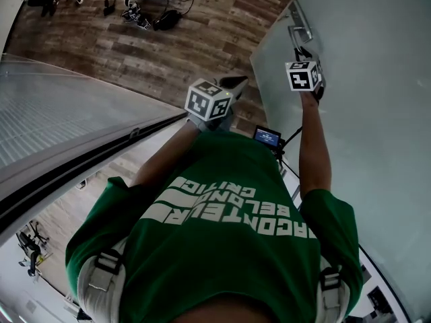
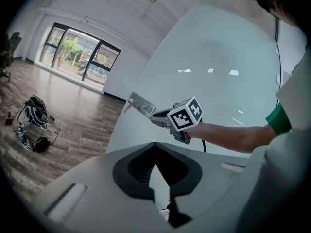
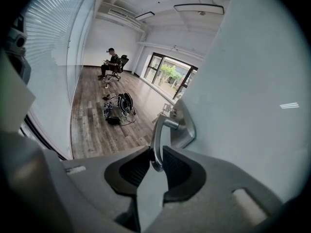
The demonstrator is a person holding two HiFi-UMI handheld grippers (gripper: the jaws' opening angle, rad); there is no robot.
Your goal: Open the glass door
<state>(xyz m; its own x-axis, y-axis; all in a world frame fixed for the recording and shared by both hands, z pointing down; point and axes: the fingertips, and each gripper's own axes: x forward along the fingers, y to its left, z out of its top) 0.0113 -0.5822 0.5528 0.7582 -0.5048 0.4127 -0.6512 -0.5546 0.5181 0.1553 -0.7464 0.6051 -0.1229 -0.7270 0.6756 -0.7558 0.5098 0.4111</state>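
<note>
So far the grip seems to be made. The right gripper point(image 3: 156, 155) has its claw closed on the free end of the door handle point(image 3: 157, 130), with one dark pad on each side of the metal lever. The handle sits on a metal plate near the edge of the glass door point(image 3: 252, 106), which fills the right side of the head view as a pale, frosted panel. The left gripper point(image 2: 155, 147) is held back in front of the person's chest. Its claw is together at the tips and nothing is between them, so I judge it has no part in this step.

What is left, I think, is to turn the lever and swing the door. From the left gripper view the door edge stands free, with wooden floor point(image 2: 73, 125) beyond it, so the door may already be a little open. I cannot be sure of this.

Several things are hard to make out. No view shows a frame, hinges or a latch, so the real opening angle is unclear. I cannot tell if the lever is already pressed down. In the head view the right gripper's marker cube covers the contact with the handle, and the person's green shirt point(image 1: 222, 241) hides the floor under the door.
</note>
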